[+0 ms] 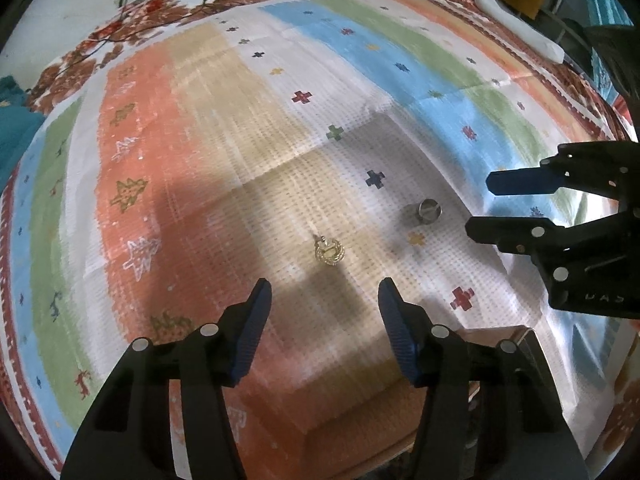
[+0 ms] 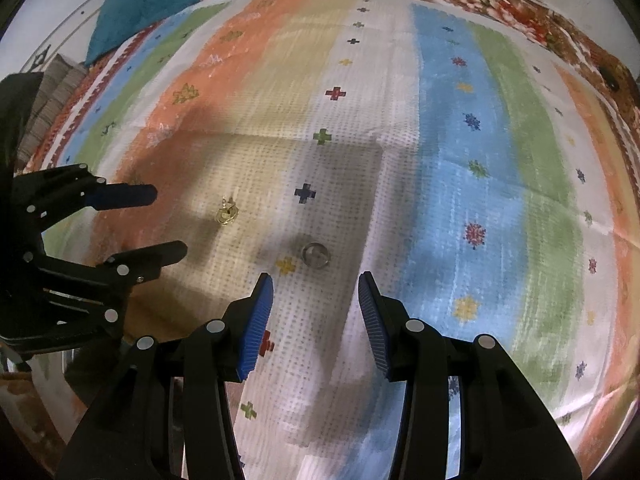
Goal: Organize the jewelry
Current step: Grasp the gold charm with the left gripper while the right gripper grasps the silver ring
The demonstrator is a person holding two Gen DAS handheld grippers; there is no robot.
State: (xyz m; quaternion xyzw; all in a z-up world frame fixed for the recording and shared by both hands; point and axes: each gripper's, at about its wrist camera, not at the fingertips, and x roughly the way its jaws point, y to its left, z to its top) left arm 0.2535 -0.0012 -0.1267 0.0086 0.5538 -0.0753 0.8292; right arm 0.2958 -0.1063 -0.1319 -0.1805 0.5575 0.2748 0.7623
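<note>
A small gold earring (image 1: 329, 251) lies on the striped cloth (image 1: 224, 128), just ahead of my left gripper (image 1: 325, 294), which is open and empty. A silver ring (image 1: 428, 211) lies to its right, near my right gripper (image 1: 478, 206), seen side-on at the right edge. In the right wrist view the silver ring (image 2: 316, 256) lies just ahead of my open, empty right gripper (image 2: 316, 286). The gold earring (image 2: 227, 214) lies to the left, between the fingers of the left gripper (image 2: 170, 220).
The striped cloth (image 2: 460, 128) with cross and flower marks covers the surface over a floral sheet (image 1: 120, 36). A teal cloth bundle (image 2: 140, 4) lies far left. A box edge (image 1: 520, 334) shows under my left gripper. A white object (image 1: 520, 24) lies far right.
</note>
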